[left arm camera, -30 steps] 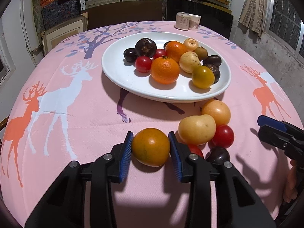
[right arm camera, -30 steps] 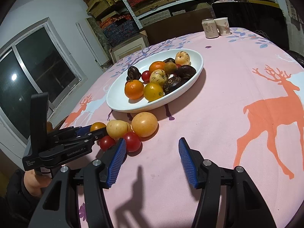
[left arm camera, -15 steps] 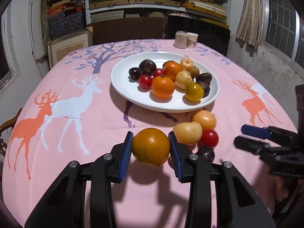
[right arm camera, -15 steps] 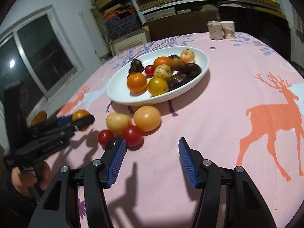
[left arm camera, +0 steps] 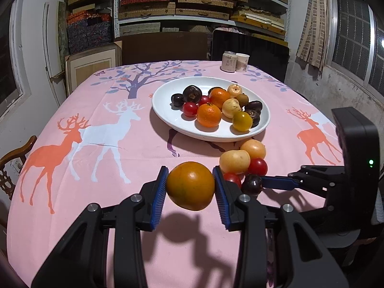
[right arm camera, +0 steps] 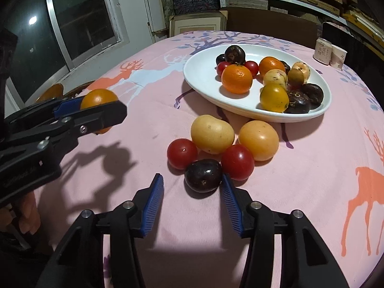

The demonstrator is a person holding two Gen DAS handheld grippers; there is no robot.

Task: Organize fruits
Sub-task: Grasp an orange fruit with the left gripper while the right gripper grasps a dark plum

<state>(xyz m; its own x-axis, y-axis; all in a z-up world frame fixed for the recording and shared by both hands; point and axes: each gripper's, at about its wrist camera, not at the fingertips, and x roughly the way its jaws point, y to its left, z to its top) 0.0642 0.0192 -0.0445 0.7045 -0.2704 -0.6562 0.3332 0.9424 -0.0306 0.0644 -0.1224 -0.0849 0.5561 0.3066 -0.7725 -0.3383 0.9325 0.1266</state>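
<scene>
The left gripper (left arm camera: 189, 189) clamps an orange tomato (left arm camera: 190, 185) above the table's near edge; the right gripper (right arm camera: 192, 198) is closing around a dark plum (right arm camera: 203, 175), left pad clear of it, beside the white plate (right arm camera: 204, 76).

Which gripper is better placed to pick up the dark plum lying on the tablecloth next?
Right. The right gripper is closing around the dark plum, while the left gripper already grips an orange fruit.
</scene>
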